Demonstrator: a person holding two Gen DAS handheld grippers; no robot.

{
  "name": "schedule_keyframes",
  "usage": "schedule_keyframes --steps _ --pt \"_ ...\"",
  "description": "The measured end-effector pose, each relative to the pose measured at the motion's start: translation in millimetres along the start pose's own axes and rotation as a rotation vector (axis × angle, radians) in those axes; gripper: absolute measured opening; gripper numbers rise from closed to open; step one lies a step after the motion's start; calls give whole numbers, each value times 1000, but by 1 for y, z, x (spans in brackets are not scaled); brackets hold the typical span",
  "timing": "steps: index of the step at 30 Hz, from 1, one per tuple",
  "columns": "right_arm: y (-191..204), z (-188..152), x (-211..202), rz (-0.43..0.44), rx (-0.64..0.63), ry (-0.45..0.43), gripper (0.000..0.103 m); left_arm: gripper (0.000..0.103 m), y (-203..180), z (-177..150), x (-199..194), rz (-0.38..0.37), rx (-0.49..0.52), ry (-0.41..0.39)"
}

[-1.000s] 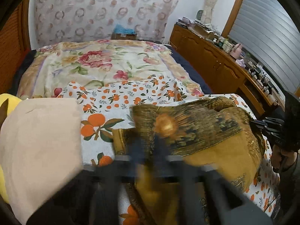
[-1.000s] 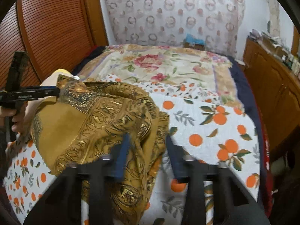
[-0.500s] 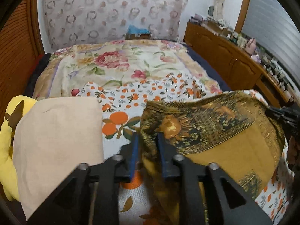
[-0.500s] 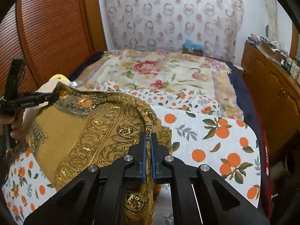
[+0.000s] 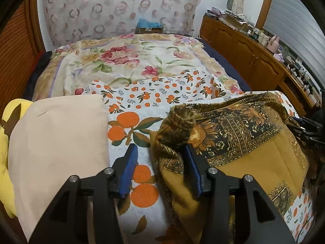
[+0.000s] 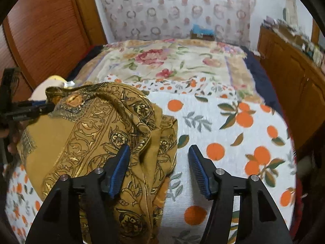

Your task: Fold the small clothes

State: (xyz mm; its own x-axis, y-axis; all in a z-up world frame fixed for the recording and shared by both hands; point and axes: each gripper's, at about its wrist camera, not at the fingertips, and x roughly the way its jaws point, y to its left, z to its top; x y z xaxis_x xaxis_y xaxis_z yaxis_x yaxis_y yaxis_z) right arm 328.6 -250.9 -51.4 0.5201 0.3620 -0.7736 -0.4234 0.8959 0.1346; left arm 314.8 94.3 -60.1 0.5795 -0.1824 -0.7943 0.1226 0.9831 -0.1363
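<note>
A mustard-gold patterned cloth [image 5: 239, 146] lies bunched on the orange-print sheet [image 5: 154, 97] of the bed. My left gripper [image 5: 160, 154] is open, its jaws spread around the cloth's left corner, the right blue pad against the fabric. In the right wrist view the same cloth [image 6: 97, 134] lies heaped at left. My right gripper [image 6: 159, 152] is open, its jaws spread around the cloth's right edge. The right gripper shows at the right edge of the left wrist view [image 5: 306, 130], the left gripper at the left edge of the right wrist view [image 6: 28, 109].
A folded beige cloth [image 5: 56, 142] lies on a yellow item [image 5: 8, 122] at left. A floral blanket [image 5: 126, 61] covers the far bed. A wooden cabinet [image 5: 249, 48] with clutter runs along the right. A wooden wardrobe [image 6: 46, 30] stands at left.
Both grippers were shut on the gold cloth half a second ago; both have now opened and let it go. The cloth has settled lower on the bed.
</note>
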Motion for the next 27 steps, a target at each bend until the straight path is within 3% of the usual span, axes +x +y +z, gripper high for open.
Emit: schedule_keyframes --steps 4,6,8,9,10,11,15,21,27 --pt "5 -3 0 0 -27 -9 60 49 2 3 2 -21 -11 -2" --pt "8 -4 -1 17 -36 -4 46 49 2 4 3 -60 -14 1" --pt "12 -5 -2 48 -48 3 36 28 1 4 2 -105 -14 16" --pt "14 -5 -2 54 -56 5 29 25 -1 5 1 -110 -16 17" --pt "15 -5 -2 67 -61 8 23 8 -2 5 0 -132 -20 22" --pt "16 -5 -1 88 -61 9 19 6 -3 5 -2 -144 -23 23" --pt "19 -5 -9 120 -73 -18 9 4 -5 0 -30 -183 -47 -55" --pt "33 0 -51 137 -87 -150 7 4 -14 -9 -97 -221 -63 -197" --pt "64 12 -93 153 -159 -259 7 4 -18 -22 -148 -200 -52 -284"
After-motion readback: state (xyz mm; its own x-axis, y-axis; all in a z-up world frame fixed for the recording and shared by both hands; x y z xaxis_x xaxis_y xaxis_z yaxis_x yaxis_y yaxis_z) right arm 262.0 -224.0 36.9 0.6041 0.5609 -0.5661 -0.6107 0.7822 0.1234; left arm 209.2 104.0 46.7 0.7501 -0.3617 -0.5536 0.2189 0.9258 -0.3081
